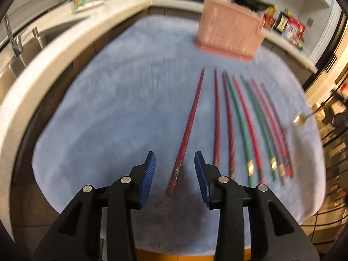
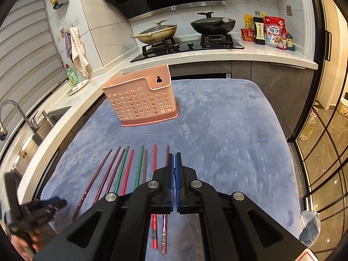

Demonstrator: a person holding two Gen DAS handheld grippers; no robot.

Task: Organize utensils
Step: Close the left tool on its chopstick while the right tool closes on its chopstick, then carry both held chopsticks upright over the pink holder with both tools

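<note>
Parted blue ribbed pads mark the left gripper [image 1: 175, 169], poised over the handle end of a dark red chopstick [image 1: 187, 130] that lies between the jaws untouched. From the left wrist, a plush pale-blue cloth [image 1: 113, 108] covers the work surface, ringed by a cream stone counter [image 1: 71, 50] with a steel sink and tap [image 1: 15, 41] at far left. More chopsticks [image 1: 250, 128], red, green and purple with gold bands near the handles, lie side by side to the right of the first, tips toward a pink plastic holder [image 1: 228, 37] standing upright at the cloth's far edge. The view is blurred, and the holder's inside cannot be seen.

From the right wrist, the right gripper [image 2: 174, 167] has its blue pads pressed together with nothing between them, raised above the right end of the chopstick row [image 2: 130, 169] fanned across the blue cloth [image 2: 228, 130]. The perforated pink holder [image 2: 141, 100], with a keyhole slot in its tall back wall, stands well beyond the tips; no contents show through its holes. Behind it, two lidded pans [image 2: 158, 32] sit on a black gas hob under a range hood, with bottles and food packets [image 2: 274, 32] on the counter at right. The left gripper [image 2: 43, 206] appears blurred at lower left, held by a hand [image 2: 26, 243].
</note>
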